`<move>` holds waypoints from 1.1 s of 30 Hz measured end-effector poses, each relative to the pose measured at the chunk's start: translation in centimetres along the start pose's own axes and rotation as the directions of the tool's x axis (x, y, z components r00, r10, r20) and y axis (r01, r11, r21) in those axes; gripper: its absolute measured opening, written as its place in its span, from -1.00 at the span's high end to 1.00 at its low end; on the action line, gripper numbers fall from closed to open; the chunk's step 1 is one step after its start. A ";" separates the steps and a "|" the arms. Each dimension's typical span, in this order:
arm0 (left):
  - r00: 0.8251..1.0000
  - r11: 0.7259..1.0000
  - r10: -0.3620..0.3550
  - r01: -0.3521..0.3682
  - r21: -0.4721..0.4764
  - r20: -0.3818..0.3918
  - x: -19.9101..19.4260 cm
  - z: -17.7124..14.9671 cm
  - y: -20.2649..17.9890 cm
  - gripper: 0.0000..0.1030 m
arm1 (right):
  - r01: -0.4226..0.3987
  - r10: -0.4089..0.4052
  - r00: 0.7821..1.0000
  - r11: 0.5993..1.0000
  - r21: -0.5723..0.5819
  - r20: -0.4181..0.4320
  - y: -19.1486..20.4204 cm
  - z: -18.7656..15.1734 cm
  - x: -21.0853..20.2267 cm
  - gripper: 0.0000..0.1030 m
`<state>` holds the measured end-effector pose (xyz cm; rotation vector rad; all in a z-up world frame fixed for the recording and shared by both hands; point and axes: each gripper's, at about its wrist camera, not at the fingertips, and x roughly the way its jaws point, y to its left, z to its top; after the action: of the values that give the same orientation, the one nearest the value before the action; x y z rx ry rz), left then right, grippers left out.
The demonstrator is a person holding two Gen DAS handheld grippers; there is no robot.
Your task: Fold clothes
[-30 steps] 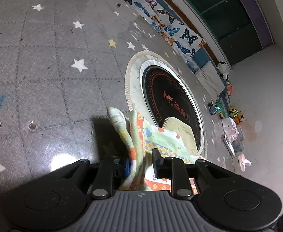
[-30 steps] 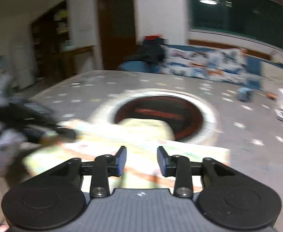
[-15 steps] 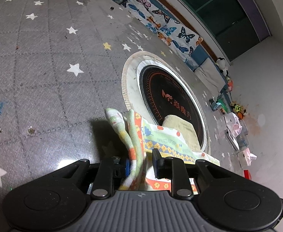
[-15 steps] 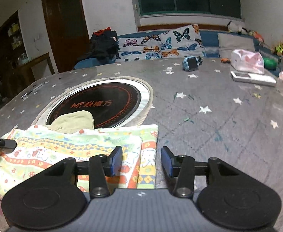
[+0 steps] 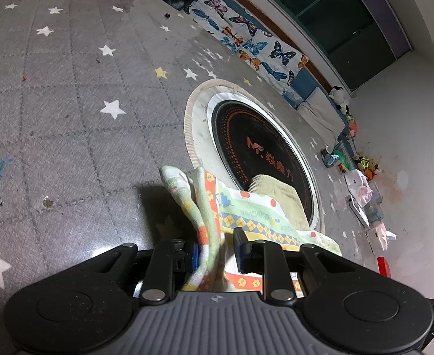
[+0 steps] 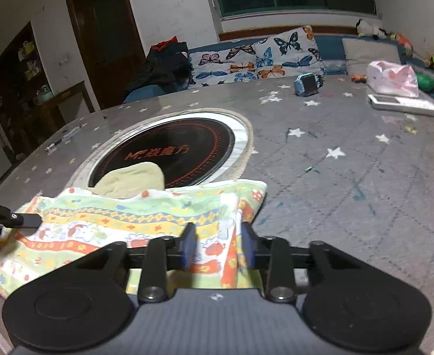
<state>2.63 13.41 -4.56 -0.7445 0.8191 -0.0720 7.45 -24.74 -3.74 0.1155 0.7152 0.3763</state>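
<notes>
Your left gripper has its jaws spread, with a bunched edge of the pastel green, yellow and orange patterned cloth garment standing up between them; the cloth touches the left pad, but a gap shows on the right side, so it is not pinched. Ahead and to the right of that gripper, the garment lies flat on the grey star-printed table cover, its far part overlapping the round black induction cooktop with orange lettering.

Your right gripper is also spread, its blue pads either side of the garment's folded right edge without closing on it. The garment stretches away to the left of this gripper, where the left gripper's black fingertip rests at its far corner. A plain beige cloth piece pokes out beyond the garment, onto the cooktop.
</notes>
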 end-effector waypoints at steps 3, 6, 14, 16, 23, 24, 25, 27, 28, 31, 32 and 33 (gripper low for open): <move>1.000 1.000 0.001 -0.001 0.003 0.000 0.0 0.0 0.0 0.53 | -0.012 0.012 1.000 1.000 0.009 -0.001 0.1 0.0 -0.1 0.47; 1.000 1.000 -0.001 0.001 0.004 0.001 0.0 0.0 0.0 0.51 | -0.009 0.009 1.000 1.000 0.015 0.002 0.0 0.0 0.0 0.44; 1.000 0.996 0.027 -0.028 0.082 0.013 0.1 -0.4 -1.2 0.51 | -0.022 0.022 1.000 0.999 0.024 0.008 0.3 -0.3 0.0 0.64; 1.000 0.996 0.030 -0.031 0.083 0.006 0.1 -0.4 -1.3 0.63 | -0.036 0.035 0.999 0.999 0.036 0.012 0.3 -0.3 -0.2 0.74; 1.000 0.995 -0.010 0.009 0.100 0.007 -0.8 0.1 -2.6 0.79 | -0.050 0.045 0.995 0.998 0.045 0.089 0.6 0.0 -2.6 0.84; 1.000 0.994 -0.024 0.022 0.109 0.011 -1.1 0.2 -3.0 0.79 | -0.052 0.046 0.993 0.998 0.048 0.104 0.7 0.1 -3.1 0.84; 0.999 0.993 -0.036 0.035 0.117 0.014 -1.3 0.3 -3.5 0.80 | -0.054 0.047 0.992 0.997 0.050 0.119 0.8 0.3 -3.6 0.85; 0.998 0.989 -0.063 0.060 0.132 0.015 -1.5 0.5 -4.5 0.80 | -0.055 0.047 0.989 0.997 0.052 0.140 0.8 0.4 -4.3 0.85; 0.997 0.988 -0.074 0.071 0.139 0.014 -1.6 0.7 -5.0 0.80 | -0.054 0.045 0.987 0.997 0.055 0.153 0.8 0.6 -4.7 0.85; 0.995 0.982 -0.099 0.097 0.165 0.006 -1.4 0.7 -6.6 0.80 | -0.046 0.034 0.980 0.997 0.061 0.194 0.7 0.9 -6.1 0.85; 0.994 0.979 -0.106 0.104 0.176 0.001 -1.2 0.7 -7.2 0.80 | -0.039 0.025 0.978 0.997 0.062 0.207 0.6 1.0 -6.6 0.85; 0.994 0.977 -0.110 0.109 0.185 -0.004 -1.1 0.7 -7.8 0.81 | -0.032 0.017 0.976 0.998 0.063 0.219 0.4 1.1 -7.0 0.85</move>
<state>4.05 8.32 1.30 -0.6128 0.7540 -0.2417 3.23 -26.95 1.55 0.2251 0.5094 0.3570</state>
